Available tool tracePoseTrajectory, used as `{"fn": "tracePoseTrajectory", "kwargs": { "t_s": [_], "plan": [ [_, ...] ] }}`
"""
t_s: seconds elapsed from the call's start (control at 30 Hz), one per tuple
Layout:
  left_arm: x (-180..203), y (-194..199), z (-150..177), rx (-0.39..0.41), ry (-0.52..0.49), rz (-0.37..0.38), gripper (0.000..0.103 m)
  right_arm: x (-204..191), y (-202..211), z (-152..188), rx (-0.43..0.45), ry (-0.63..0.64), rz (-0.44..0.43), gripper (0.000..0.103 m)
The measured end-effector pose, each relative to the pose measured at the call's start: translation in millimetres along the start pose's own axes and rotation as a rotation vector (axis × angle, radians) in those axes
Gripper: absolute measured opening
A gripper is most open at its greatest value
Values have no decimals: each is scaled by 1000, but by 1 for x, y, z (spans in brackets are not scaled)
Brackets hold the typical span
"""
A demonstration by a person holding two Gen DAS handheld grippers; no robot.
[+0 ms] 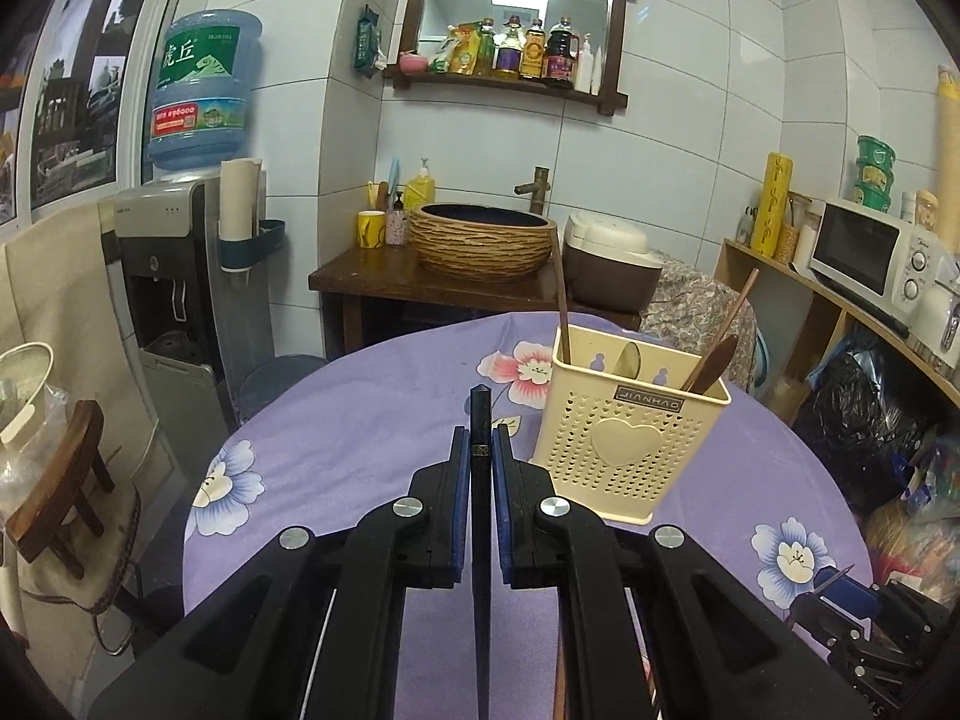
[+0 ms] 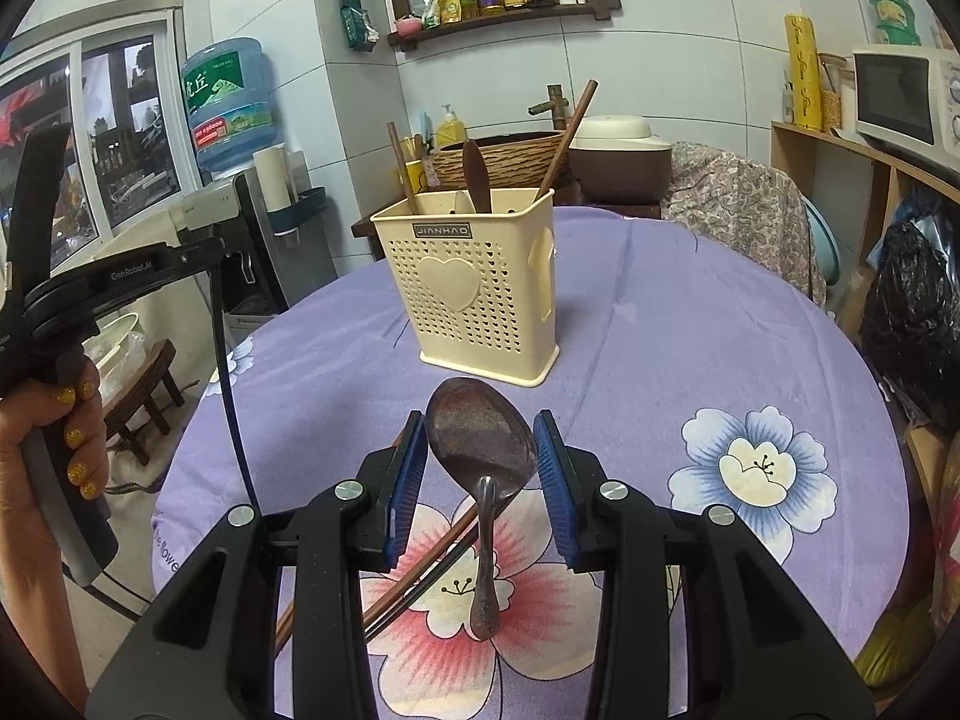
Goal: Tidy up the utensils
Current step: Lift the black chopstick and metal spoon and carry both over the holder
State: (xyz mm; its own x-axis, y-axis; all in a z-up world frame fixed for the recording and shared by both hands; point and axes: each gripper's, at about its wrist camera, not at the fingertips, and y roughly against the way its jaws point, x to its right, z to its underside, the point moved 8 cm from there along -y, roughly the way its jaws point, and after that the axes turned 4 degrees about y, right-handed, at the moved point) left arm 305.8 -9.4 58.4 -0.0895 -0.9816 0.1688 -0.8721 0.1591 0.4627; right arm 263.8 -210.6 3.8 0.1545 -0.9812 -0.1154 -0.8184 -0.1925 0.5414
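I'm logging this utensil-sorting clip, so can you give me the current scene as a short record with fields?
left hand-held gripper: shut on a dark chopstick, tip pointing forward
right hand-held gripper: open, its pads either side of the metal spoon bowl; contact unclear
utensil holder: cream, perforated, upright on the table
in holder: wooden spoon, chopsticks, a pale spoon
table: purple floral cloth
still on table: two chopsticks lying under the metal spoon's handle

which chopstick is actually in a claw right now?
The black chopstick, pinched upright in the left claw. The brown ones lie loose on the tablecloth under the metal spoon; others stand in the cream holder.
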Motion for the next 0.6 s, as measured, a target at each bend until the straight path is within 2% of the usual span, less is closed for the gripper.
{"fn": "tracePoseTrajectory", "kwargs": {
  "t_s": [0.4, 0.6],
  "plan": [
    [-3, 11, -15, 35, 6, 22, 8, -4, 0, -6, 17, 29, -4, 37],
    [0, 10, -23, 42, 3, 41, 8, -5, -4, -15, 28, 20, -33, 37]
  ]
}}
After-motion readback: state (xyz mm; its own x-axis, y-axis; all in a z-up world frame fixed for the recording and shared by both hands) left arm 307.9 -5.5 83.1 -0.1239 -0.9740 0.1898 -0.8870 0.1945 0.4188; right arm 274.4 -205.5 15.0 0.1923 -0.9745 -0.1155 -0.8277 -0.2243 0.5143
